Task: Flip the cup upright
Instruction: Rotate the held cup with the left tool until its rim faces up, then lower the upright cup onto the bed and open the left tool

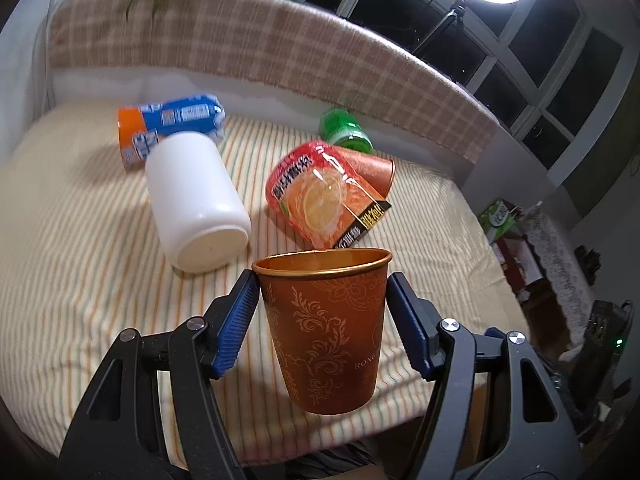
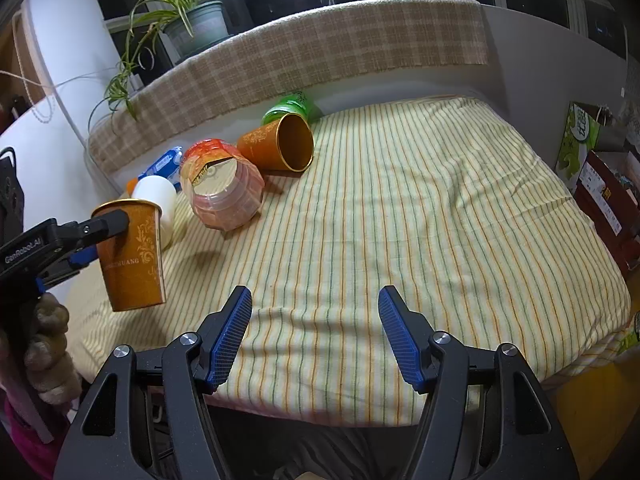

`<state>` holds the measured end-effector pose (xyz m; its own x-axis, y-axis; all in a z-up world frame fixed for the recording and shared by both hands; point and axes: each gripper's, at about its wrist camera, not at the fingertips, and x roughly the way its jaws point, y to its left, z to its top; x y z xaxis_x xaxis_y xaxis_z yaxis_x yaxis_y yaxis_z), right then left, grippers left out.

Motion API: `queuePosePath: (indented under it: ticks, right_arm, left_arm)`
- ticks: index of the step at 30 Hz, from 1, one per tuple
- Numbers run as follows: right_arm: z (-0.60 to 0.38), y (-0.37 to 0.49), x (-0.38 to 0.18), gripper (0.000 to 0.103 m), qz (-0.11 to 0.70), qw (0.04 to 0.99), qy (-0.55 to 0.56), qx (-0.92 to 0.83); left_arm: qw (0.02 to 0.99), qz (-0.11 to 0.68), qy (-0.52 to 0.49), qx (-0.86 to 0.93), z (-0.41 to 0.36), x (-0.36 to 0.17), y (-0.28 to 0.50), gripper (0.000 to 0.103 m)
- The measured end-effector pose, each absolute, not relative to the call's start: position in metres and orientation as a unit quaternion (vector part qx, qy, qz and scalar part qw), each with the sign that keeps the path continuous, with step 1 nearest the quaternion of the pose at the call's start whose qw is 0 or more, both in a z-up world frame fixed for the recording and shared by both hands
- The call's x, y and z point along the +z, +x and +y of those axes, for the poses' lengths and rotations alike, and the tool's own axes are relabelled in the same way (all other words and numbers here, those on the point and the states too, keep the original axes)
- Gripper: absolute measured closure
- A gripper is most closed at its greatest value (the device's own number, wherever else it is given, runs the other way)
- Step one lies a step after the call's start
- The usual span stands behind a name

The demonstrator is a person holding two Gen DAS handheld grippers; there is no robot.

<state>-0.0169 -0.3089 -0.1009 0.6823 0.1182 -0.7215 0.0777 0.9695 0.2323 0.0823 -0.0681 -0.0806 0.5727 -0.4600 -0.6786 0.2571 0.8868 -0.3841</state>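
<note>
My left gripper (image 1: 322, 284) is shut on an orange patterned cup (image 1: 326, 328) near its rim and holds it upright above the striped cloth. In the right wrist view this cup (image 2: 134, 256) hangs at the left in the left gripper (image 2: 106, 220), clear of the surface. A second orange cup (image 2: 280, 144) lies on its side at the back, mouth facing front right; it shows partly behind the pouch in the left wrist view (image 1: 376, 172). My right gripper (image 2: 315, 300) is open and empty above the cloth's front edge.
A white jar (image 1: 196, 204) lies on its side, with a blue-orange pack (image 1: 168, 128) behind it. A red-orange snack pouch (image 1: 324, 196) and a green bottle (image 1: 346, 132) lie near the second cup. A plaid-covered backrest (image 2: 320, 52) bounds the striped cloth (image 2: 420, 216). Boxes (image 2: 600, 184) stand at the right.
</note>
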Motion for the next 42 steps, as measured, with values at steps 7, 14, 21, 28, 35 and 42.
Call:
queuePosePath:
  ticks: [7,14,21,28,35,42]
  right_arm:
    - [-0.31,-0.018,-0.101,0.038,0.399,0.908,0.125,0.009]
    - [-0.313,-0.018,-0.104,0.038,0.404,0.905,0.131,0.005]
    - [-0.313,-0.017,-0.105,0.038,0.405,0.905,0.131,0.005]
    - [-0.309,-0.016,-0.104,0.038,0.405,0.905,0.128,0.007]
    - [-0.302,-0.015,-0.104,0.038,0.407,0.905,0.123,0.013]
    - [-0.297,-0.016,-0.101,0.038,0.406,0.906,0.12,0.017]
  left_arm:
    - [0.907,0.379,-0.072,-0.167,-0.078,-0.085,0.086,0.036]
    - [0.933,0.333,-0.032,-0.137,-0.082,-0.092,0.084,0.036]
    - [0.939,0.318,-0.012,-0.133,-0.086,-0.102,0.075,0.036]
    - [0.935,0.324,-0.005,-0.143,-0.084,-0.1,0.068,0.036]
    - [0.927,0.338,-0.016,-0.163,-0.076,-0.099,0.065,0.036]
    - [0.918,0.351,-0.026,-0.185,-0.072,-0.099,0.06,0.036]
